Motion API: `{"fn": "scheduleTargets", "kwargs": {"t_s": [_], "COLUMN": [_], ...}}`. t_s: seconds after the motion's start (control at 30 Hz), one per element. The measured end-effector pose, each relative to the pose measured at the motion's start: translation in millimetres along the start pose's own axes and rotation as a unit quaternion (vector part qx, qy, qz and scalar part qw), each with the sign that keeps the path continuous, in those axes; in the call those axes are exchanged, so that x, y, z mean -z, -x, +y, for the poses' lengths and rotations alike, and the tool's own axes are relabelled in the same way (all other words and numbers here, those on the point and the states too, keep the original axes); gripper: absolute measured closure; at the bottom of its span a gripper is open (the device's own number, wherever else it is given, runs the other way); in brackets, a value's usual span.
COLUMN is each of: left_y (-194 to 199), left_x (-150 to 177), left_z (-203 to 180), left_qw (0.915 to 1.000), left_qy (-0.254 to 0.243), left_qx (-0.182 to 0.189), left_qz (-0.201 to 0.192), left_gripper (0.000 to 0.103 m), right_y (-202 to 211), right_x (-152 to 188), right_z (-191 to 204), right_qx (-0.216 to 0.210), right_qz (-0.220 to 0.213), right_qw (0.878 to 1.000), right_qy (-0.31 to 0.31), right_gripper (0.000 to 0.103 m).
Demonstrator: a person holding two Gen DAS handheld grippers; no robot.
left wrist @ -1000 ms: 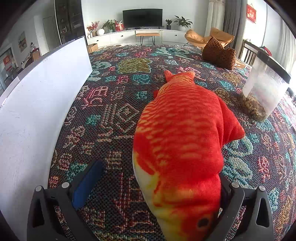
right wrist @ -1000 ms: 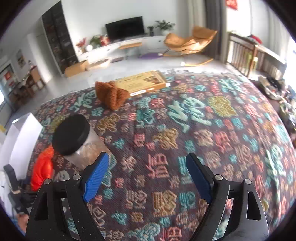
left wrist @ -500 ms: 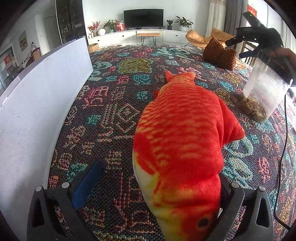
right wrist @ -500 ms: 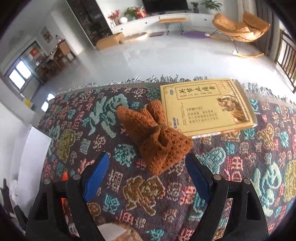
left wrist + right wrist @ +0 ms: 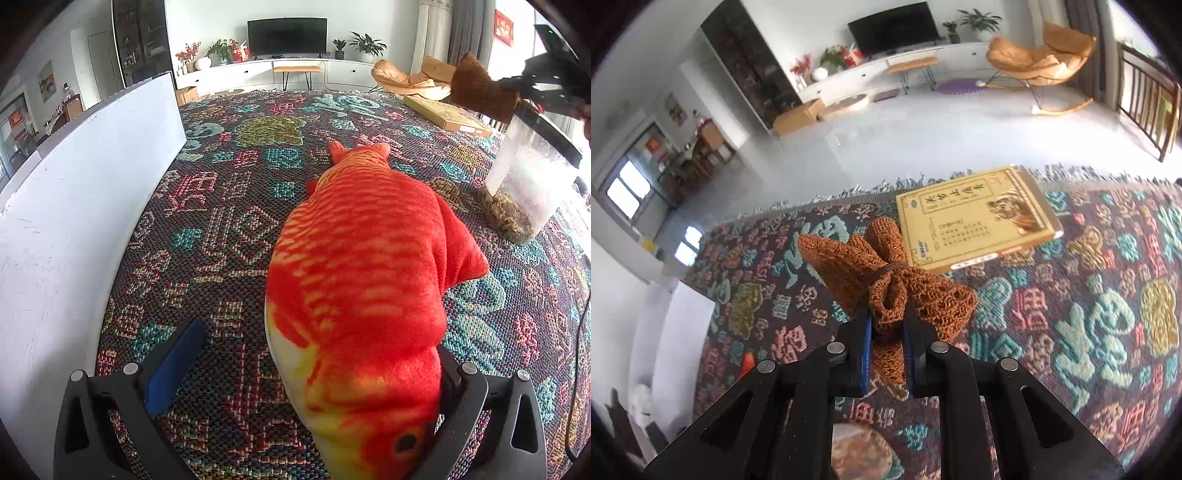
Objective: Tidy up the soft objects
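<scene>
While right gripper (image 5: pixel 888 343) jaws pinch the knitted bundle (image 5: pixel 886 280), plush fish (image 5: pixel 365 280) lies lengthwise between open left jaws.

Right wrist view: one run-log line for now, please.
right tongs: shut on knit bundle | left tongs: open, around plush fish | bundle lifted

plush fish (image 5: pixel 365 266) on rug (image 5: pixel 229 221), board (image 5: pixel 74 206) left

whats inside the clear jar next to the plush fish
The clear jar holds a layer of brown, lumpy bits at the bottom; what they are is unclear. Above that it looks empty behind frosted walls. Its dark lid hides the top, and the plush fish covers nothing of it.
</scene>
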State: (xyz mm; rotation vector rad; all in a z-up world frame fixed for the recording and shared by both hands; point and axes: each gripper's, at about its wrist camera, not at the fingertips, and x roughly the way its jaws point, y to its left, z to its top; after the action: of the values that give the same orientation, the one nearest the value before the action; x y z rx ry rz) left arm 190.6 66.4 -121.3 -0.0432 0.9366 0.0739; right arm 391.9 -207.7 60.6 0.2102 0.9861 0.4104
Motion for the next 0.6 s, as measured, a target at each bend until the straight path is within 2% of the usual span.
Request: {"fn": "scheduleTargets", "kwargs": {"t_s": [0.1, 0.2, 0.33, 0.4, 0.43, 0.47, 0.5, 0.57, 0.6], "left_y": [0.1, -0.1, -0.1, 0.1, 0.1, 0.1, 0.0, 0.2, 0.2], "left_x": [0.3, 0.0, 0.0, 0.4, 0.3, 0.4, 0.2, 0.4, 0.5], "left_z": [0.4, 0.3, 0.3, 0.6, 0.5, 0.6, 0.3, 0.6, 0.7], "left_qw": [1.0, 1.0, 1.0, 1.0, 1.0, 1.0, 1.0, 1.0, 1.0], "left_qy": [0.0, 0.0, 0.0, 0.0, 0.0, 0.0, 0.0, 0.0, 0.0], "left_qx": [0.0, 0.0, 0.0, 0.0, 0.0, 0.0, 0.0, 0.0, 0.0], "left_qz": [0.0, 0.0, 0.0, 0.0, 0.0, 0.0, 0.0, 0.0, 0.0], "left_gripper": [0.0, 0.0, 0.0, 0.0, 0.0, 0.0, 0.0, 0.0, 0.0], "right_y": [39.1, 57.8, 55.8, 65.4, 72.8, 81.1, 90.6, 108.5, 113.9], "right_x": [32.5, 91.3, 170.4, 196.0, 202.9, 207.6, 212.2, 227.0, 236.0], "right_z": [-30.4, -67.7, -103.7, -110.6, -110.4, -106.2, -99.7, -80.3, -71.8], "right_qx": [-0.024, -0.04, -0.009, -0.04, -0.03, -0.011, 0.008, 0.052, 0.076], "right_qz": [-0.009, 0.001, 0.03, -0.011, -0.026, -0.041, -0.06, -0.104, -0.113], "right_qw": [0.997, 0.986, 0.971, 0.963, 0.962, 0.964, 0.966, 0.968, 0.967], "right_qy": [-0.075, -0.164, -0.237, -0.266, -0.27, -0.263, -0.251, -0.223, -0.214], "right_gripper": [0.088, 0.088, 0.085, 0.076, 0.063, 0.033, 0.023, 0.02, 0.02]}}
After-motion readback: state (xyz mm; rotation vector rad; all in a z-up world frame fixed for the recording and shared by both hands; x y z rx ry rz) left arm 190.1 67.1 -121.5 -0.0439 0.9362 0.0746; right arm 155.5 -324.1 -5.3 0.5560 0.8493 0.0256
